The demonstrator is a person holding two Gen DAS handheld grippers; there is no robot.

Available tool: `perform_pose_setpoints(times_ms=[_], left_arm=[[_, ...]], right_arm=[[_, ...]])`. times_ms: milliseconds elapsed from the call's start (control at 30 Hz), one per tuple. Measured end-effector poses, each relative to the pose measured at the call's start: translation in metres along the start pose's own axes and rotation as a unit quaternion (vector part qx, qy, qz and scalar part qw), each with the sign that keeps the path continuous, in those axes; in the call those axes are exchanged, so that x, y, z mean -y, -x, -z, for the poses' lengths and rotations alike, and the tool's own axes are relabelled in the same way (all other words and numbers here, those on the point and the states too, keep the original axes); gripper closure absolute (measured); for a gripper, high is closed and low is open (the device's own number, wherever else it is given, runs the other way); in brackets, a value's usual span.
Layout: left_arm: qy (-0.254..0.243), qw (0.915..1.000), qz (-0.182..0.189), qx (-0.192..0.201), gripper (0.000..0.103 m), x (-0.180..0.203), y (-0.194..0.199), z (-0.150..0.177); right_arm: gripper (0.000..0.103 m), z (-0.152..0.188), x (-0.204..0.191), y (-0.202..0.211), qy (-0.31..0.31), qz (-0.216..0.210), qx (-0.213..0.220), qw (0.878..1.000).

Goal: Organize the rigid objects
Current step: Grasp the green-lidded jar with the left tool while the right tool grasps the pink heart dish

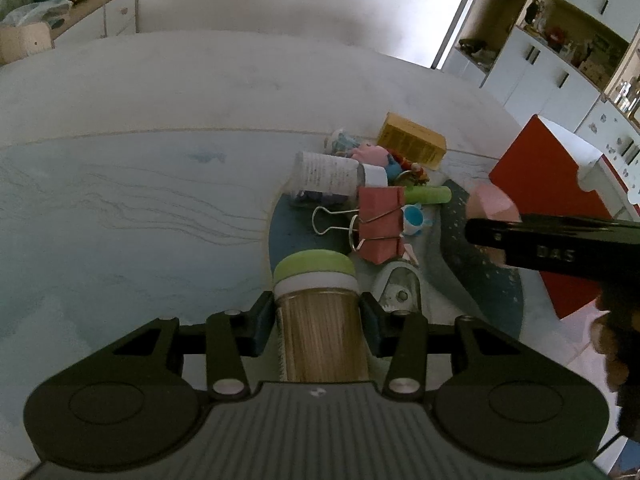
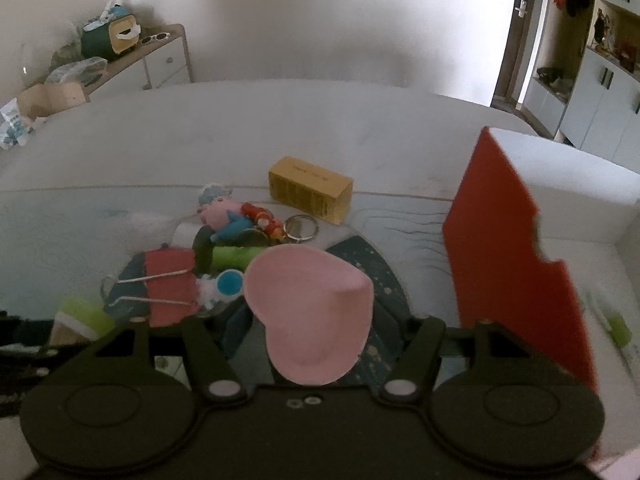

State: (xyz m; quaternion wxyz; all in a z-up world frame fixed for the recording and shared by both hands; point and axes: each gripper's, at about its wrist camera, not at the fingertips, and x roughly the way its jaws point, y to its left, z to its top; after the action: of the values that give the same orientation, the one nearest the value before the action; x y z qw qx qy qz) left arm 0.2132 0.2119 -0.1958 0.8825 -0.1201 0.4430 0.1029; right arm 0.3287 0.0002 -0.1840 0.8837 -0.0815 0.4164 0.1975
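Both hand-held grippers carry an object above a cluttered round mat.

In the left wrist view the left gripper [image 1: 316, 312] sits at the lower centre, its two dark pads pressed against the sides of a toothpick jar [image 1: 320, 320] with a green lid, so the jaws are closed on the jar. Just past it, mid-frame, lie a red binder clip [image 1: 378, 222], a white bottle [image 1: 326, 174] on its side and a yellow box [image 1: 412, 144]. In the right wrist view the right gripper [image 2: 316, 332] holds a pink heart-shaped piece [image 2: 310, 312] at the frame's centre; its fingertips are hidden behind the heart, so the gap cannot be read. A red and white box [image 2: 512, 256] stands at the right.
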Motion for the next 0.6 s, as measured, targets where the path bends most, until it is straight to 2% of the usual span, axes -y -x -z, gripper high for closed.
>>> perform_pose_setpoints(times_ms=[367,600], left_arm=[[-0.019,0.9996,0.009,0.019,0.058,0.026,0.037,-0.013],[-0.042,0.9980,0.022,0.043,0.058,0.060,0.060,-0.029]], right_arm=[[0.038,-0.006,0.010,0.060,0.005,-0.007,0.020,1.000],[0.038,-0.010,0.023,0.090,0.012,0.002,0.027,1.000]])
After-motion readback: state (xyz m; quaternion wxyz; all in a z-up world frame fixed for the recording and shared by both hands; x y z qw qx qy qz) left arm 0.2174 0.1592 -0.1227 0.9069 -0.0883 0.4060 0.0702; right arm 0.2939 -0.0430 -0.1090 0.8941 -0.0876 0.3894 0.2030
